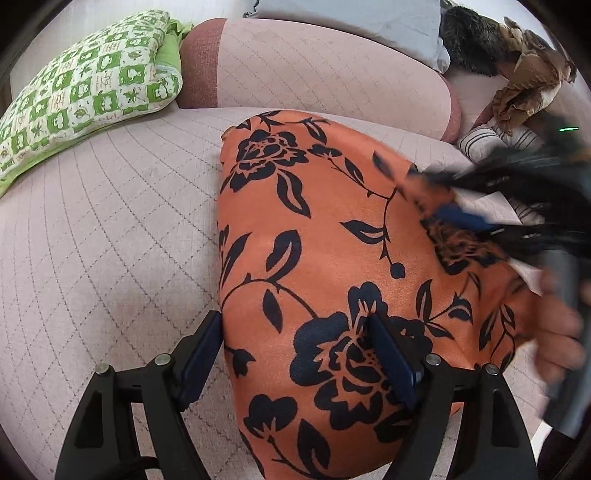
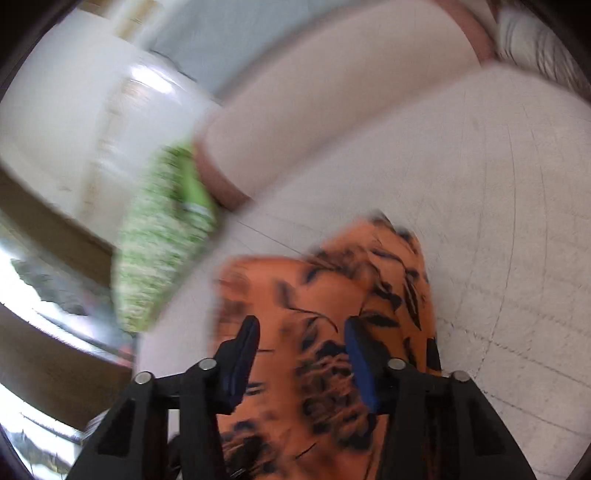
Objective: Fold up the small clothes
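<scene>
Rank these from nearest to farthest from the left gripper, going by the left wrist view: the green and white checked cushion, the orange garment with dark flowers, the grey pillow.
1. Orange garment with dark flowers, under the left gripper.
2. Green and white checked cushion, upper left.
3. Grey pillow, top, behind the bolster.

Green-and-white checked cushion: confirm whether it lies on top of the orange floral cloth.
No, the green-and-white checked cushion lies apart from the orange floral cloth.

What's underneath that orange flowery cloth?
The orange cloth lies on a pale quilted sofa seat, which shows all around its left edge. Anything directly beneath the cloth is covered, so I cannot tell whether something else lies there.
</scene>
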Action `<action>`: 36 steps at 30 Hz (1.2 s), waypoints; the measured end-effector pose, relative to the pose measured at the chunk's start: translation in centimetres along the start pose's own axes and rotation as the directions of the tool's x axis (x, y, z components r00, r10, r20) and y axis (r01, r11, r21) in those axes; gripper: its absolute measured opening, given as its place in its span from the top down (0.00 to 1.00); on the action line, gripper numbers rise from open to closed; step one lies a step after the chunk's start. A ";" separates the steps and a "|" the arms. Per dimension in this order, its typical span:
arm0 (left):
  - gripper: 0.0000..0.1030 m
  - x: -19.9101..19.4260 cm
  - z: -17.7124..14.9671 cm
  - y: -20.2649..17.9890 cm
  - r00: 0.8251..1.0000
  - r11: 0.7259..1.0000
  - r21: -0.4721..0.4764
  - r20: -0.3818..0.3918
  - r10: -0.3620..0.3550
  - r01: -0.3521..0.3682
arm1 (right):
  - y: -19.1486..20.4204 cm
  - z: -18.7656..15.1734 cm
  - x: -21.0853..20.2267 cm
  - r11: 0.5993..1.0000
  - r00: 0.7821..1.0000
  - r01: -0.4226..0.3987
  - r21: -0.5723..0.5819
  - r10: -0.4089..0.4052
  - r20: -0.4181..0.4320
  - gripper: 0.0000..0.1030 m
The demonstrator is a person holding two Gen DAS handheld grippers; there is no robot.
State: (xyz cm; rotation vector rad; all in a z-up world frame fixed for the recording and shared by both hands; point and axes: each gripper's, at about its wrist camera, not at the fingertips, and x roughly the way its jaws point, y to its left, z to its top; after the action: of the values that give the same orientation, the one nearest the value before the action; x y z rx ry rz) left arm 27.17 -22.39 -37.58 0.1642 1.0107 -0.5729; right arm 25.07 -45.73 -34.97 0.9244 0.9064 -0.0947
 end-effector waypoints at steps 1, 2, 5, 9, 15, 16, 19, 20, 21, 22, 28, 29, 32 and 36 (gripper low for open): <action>0.20 0.0 -0.1 -0.2 1.000 1.000 0.008 0.002 0.005 -0.005 | -1.5 0.3 1.9 0.998 0.999 0.031 0.051 -0.029 -0.028 0.64; 0.20 -0.1 -0.1 -0.4 1.000 1.000 0.019 0.008 0.015 -0.015 | -2.4 0.5 2.5 0.997 0.999 0.035 0.071 -0.034 -0.016 0.70; 0.20 -0.1 -0.2 -0.7 0.999 0.999 0.033 0.017 0.034 -0.035 | -3.4 1.4 2.1 0.992 0.999 -0.038 0.117 0.039 -0.004 0.69; 0.20 -0.3 -0.4 -0.7 0.999 0.999 0.021 0.016 0.033 -0.033 | -3.1 0.6 0.0 0.992 0.997 -0.074 0.101 0.071 0.030 0.69; 0.20 -0.7 -0.7 -1.1 0.998 0.998 0.027 0.027 0.052 -0.052 | -1.6 -1.9 -5.5 0.998 0.998 -0.046 0.035 0.044 0.045 0.69; 0.20 -0.8 -0.7 -1.2 0.998 0.998 0.028 0.029 0.054 -0.054 | -1.5 -2.6 -6.6 0.999 0.998 -0.034 0.024 0.033 0.047 0.69; 0.20 -1.0 -0.9 -1.3 0.998 0.998 0.026 0.033 0.060 -0.061 | -1.9 -4.0 -9.1 0.999 0.998 -0.028 0.038 0.026 0.056 0.69; 0.20 -1.0 -1.0 -1.3 0.998 0.998 0.026 0.035 0.061 -0.062 | -2.2 -4.4 -9.6 0.998 0.998 -0.033 0.052 0.031 0.052 0.69; 0.20 -1.1 -1.1 -1.3 0.997 0.998 0.028 0.037 0.062 -0.063 | -2.4 -4.9 -10.0 0.997 0.998 -0.037 0.066 0.033 0.048 0.69; 0.20 -1.2 -1.2 -1.3 0.997 0.997 0.030 0.040 0.065 -0.066 | -2.5 -5.3 -10.0 0.997 0.999 -0.034 0.069 0.031 0.044 0.69; 0.20 -1.5 -1.6 -1.3 0.997 0.997 0.027 0.037 0.066 -0.067 | -5.1 -7.9 -5.6 0.989 0.992 0.091 0.121 -0.079 -0.100 0.68; 0.20 -1.6 -1.7 -1.3 0.997 0.997 0.025 0.041 0.069 -0.070 | -5.1 -7.9 -5.4 0.988 0.992 0.099 0.120 -0.088 -0.094 0.68; 0.20 -2.6 -1.9 -1.2 0.996 0.997 0.024 0.048 0.070 -0.071 | -4.3 -7.8 -6.1 0.990 0.992 0.108 0.095 -0.101 -0.072 0.68; 0.20 -5.2 -1.8 0.2 0.993 0.998 -0.014 0.091 0.069 -0.068 | -3.6 -7.8 -7.3 0.991 0.995 0.096 0.089 -0.094 -0.032 0.67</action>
State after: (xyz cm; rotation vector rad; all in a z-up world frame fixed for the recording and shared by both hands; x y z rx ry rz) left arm 23.90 -19.56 -34.21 0.1612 0.9156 -0.5079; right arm 13.91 -44.48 -34.19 0.9686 0.9783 -0.2064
